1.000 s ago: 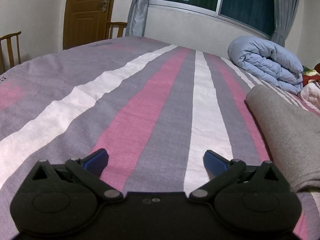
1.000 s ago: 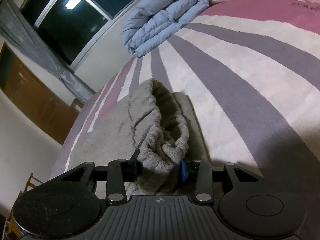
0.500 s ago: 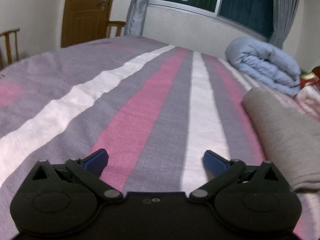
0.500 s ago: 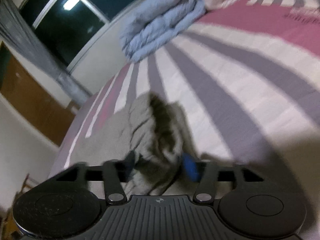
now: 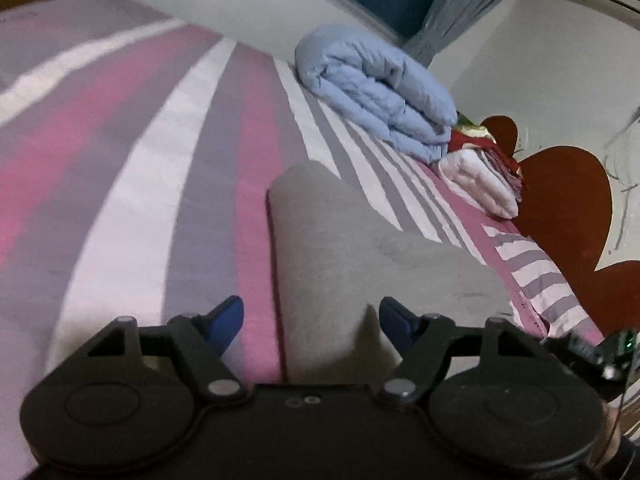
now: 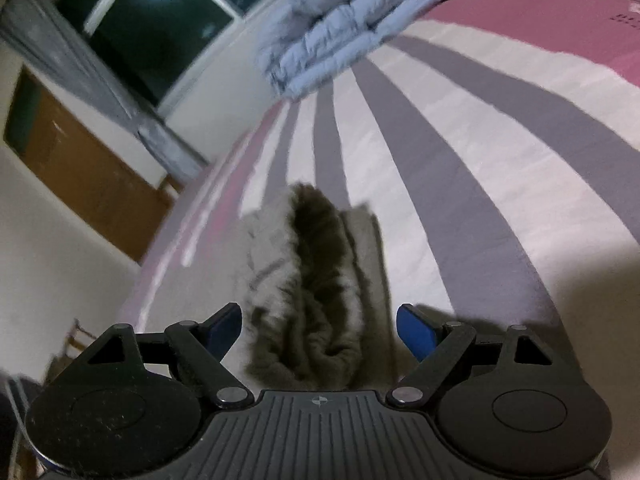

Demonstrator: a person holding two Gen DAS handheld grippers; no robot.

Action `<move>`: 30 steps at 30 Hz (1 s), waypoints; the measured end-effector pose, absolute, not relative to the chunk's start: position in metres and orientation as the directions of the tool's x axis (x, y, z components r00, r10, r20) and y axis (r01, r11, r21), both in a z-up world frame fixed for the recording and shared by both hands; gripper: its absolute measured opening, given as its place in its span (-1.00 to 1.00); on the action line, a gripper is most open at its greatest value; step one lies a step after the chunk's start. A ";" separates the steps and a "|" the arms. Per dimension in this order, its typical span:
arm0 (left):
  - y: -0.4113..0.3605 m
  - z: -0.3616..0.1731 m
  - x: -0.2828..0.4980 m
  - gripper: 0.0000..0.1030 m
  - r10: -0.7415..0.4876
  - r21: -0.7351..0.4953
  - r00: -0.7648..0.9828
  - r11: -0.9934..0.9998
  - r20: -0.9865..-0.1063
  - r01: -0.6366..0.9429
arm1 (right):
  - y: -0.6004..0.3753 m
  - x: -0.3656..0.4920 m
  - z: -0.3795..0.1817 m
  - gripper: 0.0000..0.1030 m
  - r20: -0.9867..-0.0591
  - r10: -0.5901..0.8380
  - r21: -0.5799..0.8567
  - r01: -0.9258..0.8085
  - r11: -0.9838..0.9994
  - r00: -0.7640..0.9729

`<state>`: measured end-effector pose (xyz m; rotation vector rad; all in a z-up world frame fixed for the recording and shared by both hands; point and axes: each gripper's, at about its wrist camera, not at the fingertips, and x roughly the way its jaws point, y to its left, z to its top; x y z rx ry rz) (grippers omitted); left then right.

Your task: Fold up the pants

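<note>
The grey pants (image 5: 344,240) lie folded on the striped bed. In the left wrist view they run from under my left gripper (image 5: 311,322) toward the far right. The left gripper is open and empty, and its fingers straddle the near left edge of the pants. In the right wrist view the pants (image 6: 316,300) show a bunched, layered end right in front of my right gripper (image 6: 319,330). The right gripper is open, its blue pads apart on either side of the bunched cloth.
A folded light-blue duvet (image 5: 376,88) lies at the far side of the bed and also shows in the right wrist view (image 6: 340,20). White and red bedding (image 5: 480,176) lies beside it. The bed edge (image 5: 536,300) falls away to the right. A window and a wooden door (image 6: 88,176) stand behind.
My right gripper has opened and let go of the bunched pants end. My left gripper has swung right, from over bare sheet to over the pants' left edge.
</note>
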<state>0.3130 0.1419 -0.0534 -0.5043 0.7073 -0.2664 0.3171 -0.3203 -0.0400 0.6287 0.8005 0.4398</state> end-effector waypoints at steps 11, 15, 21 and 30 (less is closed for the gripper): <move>0.149 -0.084 0.343 0.46 -0.554 -0.632 0.635 0.764 -0.538 0.130 | -0.337 0.334 -0.064 0.28 -0.469 0.708 0.774 -0.140 0.617 0.528; 0.147 -0.092 0.353 0.13 -0.583 -0.642 0.613 0.751 -0.533 0.156 | -0.338 0.348 -0.069 0.28 -0.459 0.736 0.803 -0.123 0.583 0.498; 0.151 -0.103 0.353 -0.54 -0.628 -0.717 0.635 0.678 -0.451 0.162 | -0.330 0.355 -0.060 -0.02 -0.467 0.745 0.784 -0.167 0.598 0.477; 0.166 -0.063 0.366 -0.70 -0.648 -0.741 0.690 0.626 -0.323 0.241 | -0.311 0.370 -0.011 -0.19 -0.351 0.783 0.783 -0.298 0.546 0.514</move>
